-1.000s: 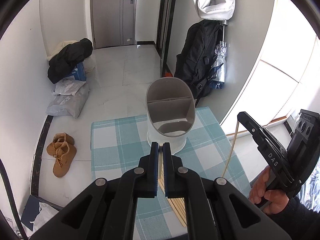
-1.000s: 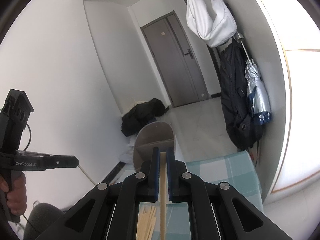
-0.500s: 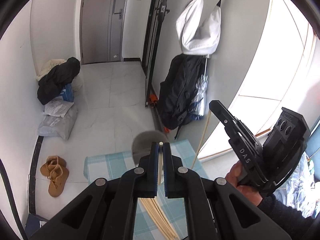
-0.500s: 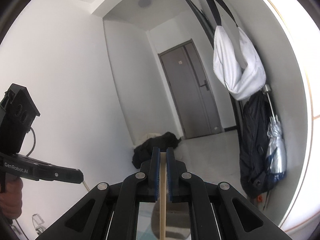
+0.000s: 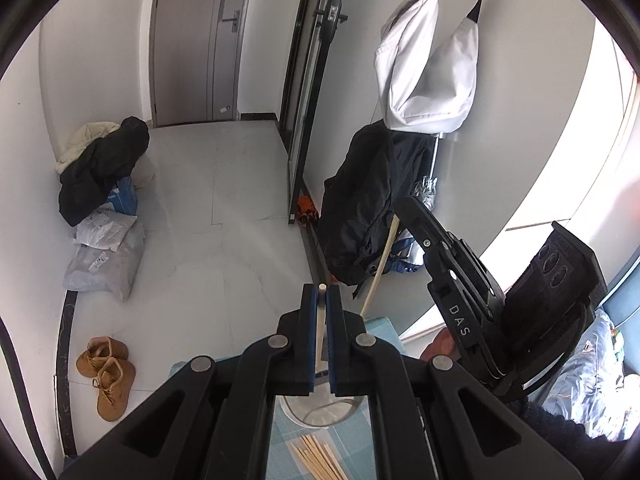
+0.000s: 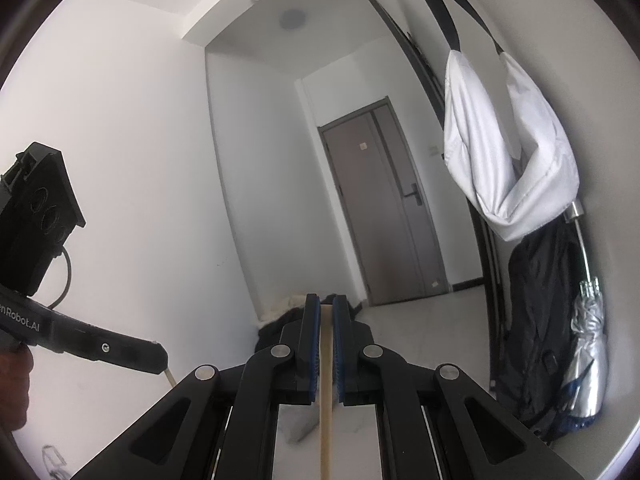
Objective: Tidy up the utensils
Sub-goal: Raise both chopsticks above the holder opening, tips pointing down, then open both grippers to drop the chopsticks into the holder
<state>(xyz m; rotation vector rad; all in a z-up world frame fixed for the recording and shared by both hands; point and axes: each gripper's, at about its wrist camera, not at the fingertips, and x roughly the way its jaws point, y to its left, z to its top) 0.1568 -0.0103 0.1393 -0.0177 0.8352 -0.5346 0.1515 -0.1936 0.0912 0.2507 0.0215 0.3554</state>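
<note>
My left gripper (image 5: 321,292) is shut on a pale wooden chopstick (image 5: 319,328) that runs lengthwise between its blue pads. Below it, the grey-and-white utensil holder (image 5: 320,412) shows only partly behind the fingers. Several loose chopsticks (image 5: 316,456) lie on the blue checked tablecloth (image 5: 380,330). My right gripper (image 6: 327,304) is shut on a second chopstick (image 6: 326,400). In the left wrist view the right gripper (image 5: 404,206) is held up at the right, its chopstick (image 5: 380,264) hanging down. In the right wrist view the left gripper (image 6: 158,354) is at the left.
A white bag (image 5: 428,80), a black coat (image 5: 360,208) and a folded umbrella (image 6: 588,360) hang on the right wall beyond the table. On the floor lie tan boots (image 5: 106,372), a pile of clothes (image 5: 100,164) and parcels (image 5: 104,256). A grey door (image 6: 388,208) is at the back.
Both grippers have risen with their chopsticks. The holder, once in full view ahead of the left gripper, now sits low behind its fingers. The right wrist view has tipped up off the table.
</note>
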